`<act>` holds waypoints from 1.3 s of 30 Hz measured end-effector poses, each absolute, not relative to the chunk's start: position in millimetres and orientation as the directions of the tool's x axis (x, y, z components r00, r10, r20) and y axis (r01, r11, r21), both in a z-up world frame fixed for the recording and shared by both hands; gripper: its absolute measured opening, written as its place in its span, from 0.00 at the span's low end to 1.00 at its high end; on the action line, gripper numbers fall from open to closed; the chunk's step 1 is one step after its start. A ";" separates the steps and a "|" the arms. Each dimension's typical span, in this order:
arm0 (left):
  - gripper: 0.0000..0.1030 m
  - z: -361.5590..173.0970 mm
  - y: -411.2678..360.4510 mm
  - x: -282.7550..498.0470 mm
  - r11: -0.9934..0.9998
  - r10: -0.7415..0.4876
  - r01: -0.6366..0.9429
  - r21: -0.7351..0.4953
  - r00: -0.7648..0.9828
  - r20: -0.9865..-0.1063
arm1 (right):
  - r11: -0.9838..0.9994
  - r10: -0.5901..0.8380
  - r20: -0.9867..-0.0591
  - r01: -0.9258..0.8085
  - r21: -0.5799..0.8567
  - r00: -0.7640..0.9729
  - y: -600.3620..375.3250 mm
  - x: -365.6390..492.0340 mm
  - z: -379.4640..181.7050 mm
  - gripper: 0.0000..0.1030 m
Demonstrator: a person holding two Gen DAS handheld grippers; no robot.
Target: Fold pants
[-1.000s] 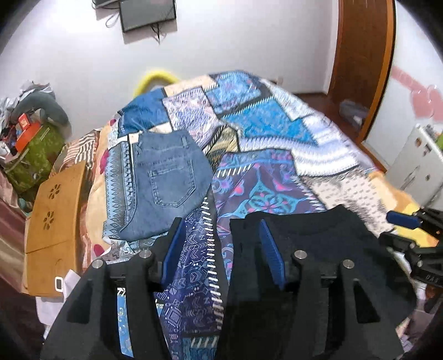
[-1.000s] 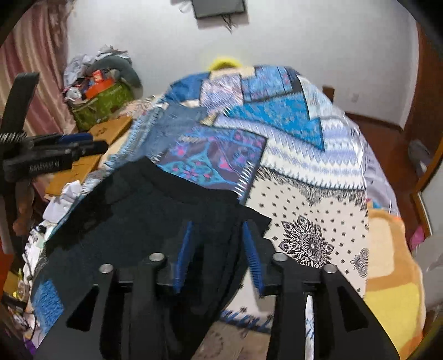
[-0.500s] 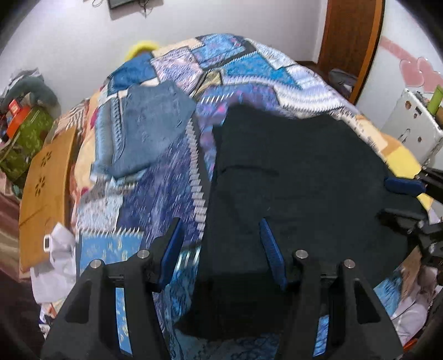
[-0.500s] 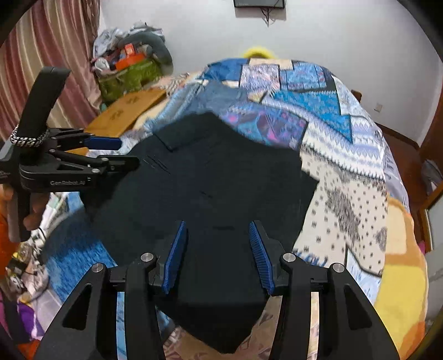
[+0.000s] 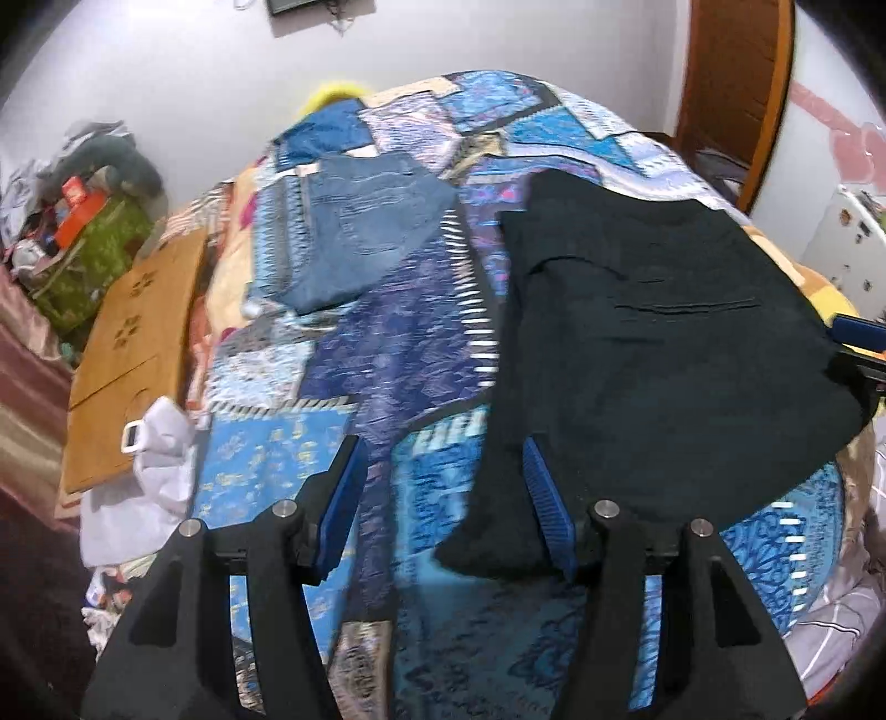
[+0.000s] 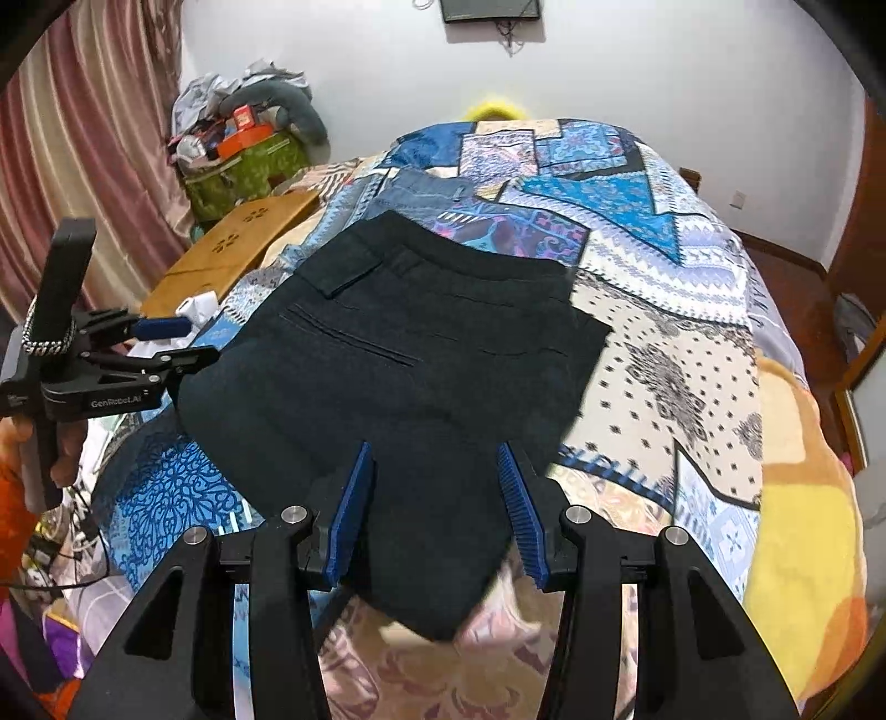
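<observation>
A bed covered by a patchwork bedspread [image 6: 637,232] in blues, purples and cream fills both views, with a white wall and a dark wall-mounted screen [image 6: 490,10] beyond its far end. Ahead and left of the left gripper's jaws lies a pair of folded blue jeans [image 5: 360,232], and further left a wooden lap table [image 5: 133,354] leans by a heap of clutter (a green bag among it). A wooden door [image 5: 731,83] stands far right.

The black pants [image 6: 410,360] lie spread flat on the bedspread, waistband away from the jaws. The right gripper [image 6: 437,493] has its jaws wide, the near edge of the pants lying between and below them, ungripped. The left gripper [image 5: 443,498] is also wide apart, its right finger at the pants' near-left corner, with nothing clamped.

Half a second ago the pants sat more squarely ahead of the left jaws; now they lie to their right. A second ago the fabric was bunched close to both grippers; it is now laid out.
</observation>
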State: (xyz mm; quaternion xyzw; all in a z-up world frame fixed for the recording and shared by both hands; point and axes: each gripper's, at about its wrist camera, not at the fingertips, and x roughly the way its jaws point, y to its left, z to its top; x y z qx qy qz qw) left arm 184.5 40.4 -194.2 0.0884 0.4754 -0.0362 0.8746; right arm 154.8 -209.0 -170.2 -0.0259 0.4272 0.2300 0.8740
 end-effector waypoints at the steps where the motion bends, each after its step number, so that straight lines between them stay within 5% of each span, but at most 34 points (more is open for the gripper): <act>1: 0.57 -194.1 45.5 184.7 0.983 0.034 0.134 0.127 0.542 -0.840 | 0.897 0.372 -0.757 -0.416 0.146 0.537 -211.3 153.8 -169.3 0.42; 7: 0.60 -186.2 61.5 190.7 0.990 0.026 0.104 0.097 0.539 -0.842 | 0.924 0.309 -0.759 -0.371 0.097 0.572 -225.0 151.9 -162.2 0.44; 18: 0.87 -149.7 24.7 228.3 0.978 -0.085 0.200 0.050 0.608 -0.789 | 0.931 0.290 -0.714 -0.361 0.056 0.638 -221.5 169.8 -143.2 0.77; 31: 0.93 -204.5 2.8 292.6 0.953 -0.206 0.288 -0.091 0.398 -0.894 | 0.913 0.360 -0.787 -0.364 0.185 0.502 -215.8 202.1 -188.9 0.78; 39: 0.94 -222.0 -2.4 316.3 0.925 -0.303 0.316 -0.210 0.280 -0.911 | 0.854 0.515 -0.765 -0.304 0.422 0.386 -233.9 224.8 -208.4 0.83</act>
